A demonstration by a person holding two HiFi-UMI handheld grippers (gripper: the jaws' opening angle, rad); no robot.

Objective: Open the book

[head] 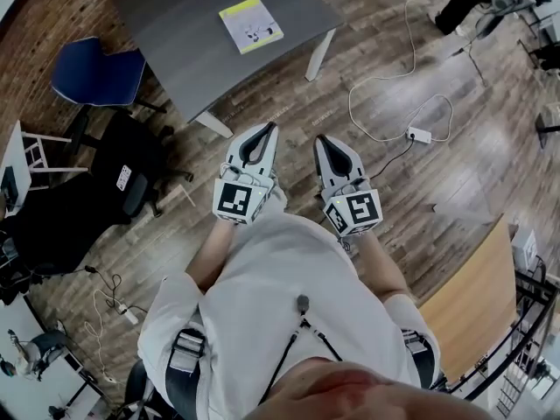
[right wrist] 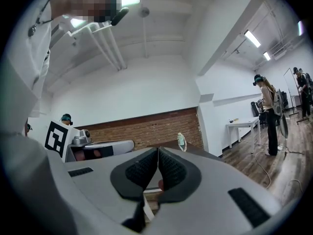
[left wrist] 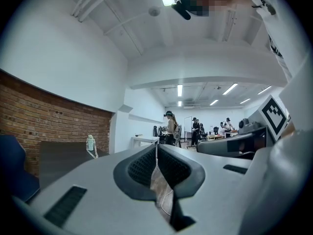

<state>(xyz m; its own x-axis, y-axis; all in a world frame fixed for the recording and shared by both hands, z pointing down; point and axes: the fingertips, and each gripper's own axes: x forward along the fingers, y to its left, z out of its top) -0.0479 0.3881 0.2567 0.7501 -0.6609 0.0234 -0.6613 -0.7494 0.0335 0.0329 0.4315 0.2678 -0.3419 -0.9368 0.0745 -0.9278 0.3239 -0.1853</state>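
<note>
**Yellow-green book (head: 251, 24) closed, out of reach**

I hold left gripper (head: 265, 132) and right gripper (head: 324, 140) level, both clenched on nothing, likely parked for the approach; the book lies flat on the grey table (head: 184, 51), well ahead.

Head view: overhead, steeply down. Gripper views: level along jaws, both facing brick wall (left wrist: 49, 116).
</note>
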